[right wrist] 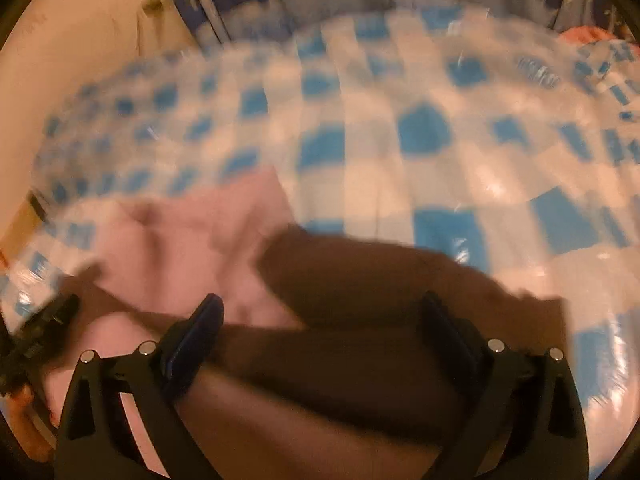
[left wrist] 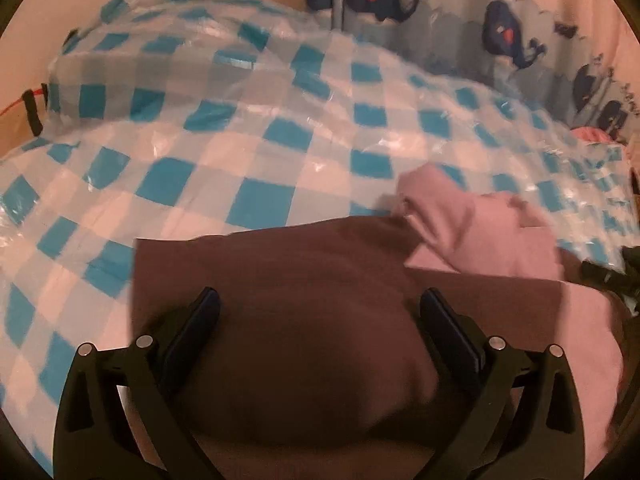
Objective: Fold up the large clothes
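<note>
A large garment in brown (left wrist: 304,304) and pink (left wrist: 480,232) lies on a blue-and-white checked table cover (left wrist: 200,152). My left gripper (left wrist: 320,300) is open, its two fingers spread over the brown part, holding nothing. In the right wrist view, my right gripper (right wrist: 320,304) is also open above the brown cloth (right wrist: 380,300), with the pink part (right wrist: 192,240) to its left. The left gripper (right wrist: 36,340) shows at the left edge of the right wrist view. The right gripper (left wrist: 612,272) shows at the right edge of the left wrist view. The right wrist view is blurred.
A curtain with dark blue whale prints (left wrist: 440,4) hangs behind the table. A beige wall (right wrist: 72,32) is at the left. A pink-orange item (left wrist: 592,136) lies at the far right of the cover (right wrist: 440,128). A black strap (left wrist: 34,112) sits at the table's left edge.
</note>
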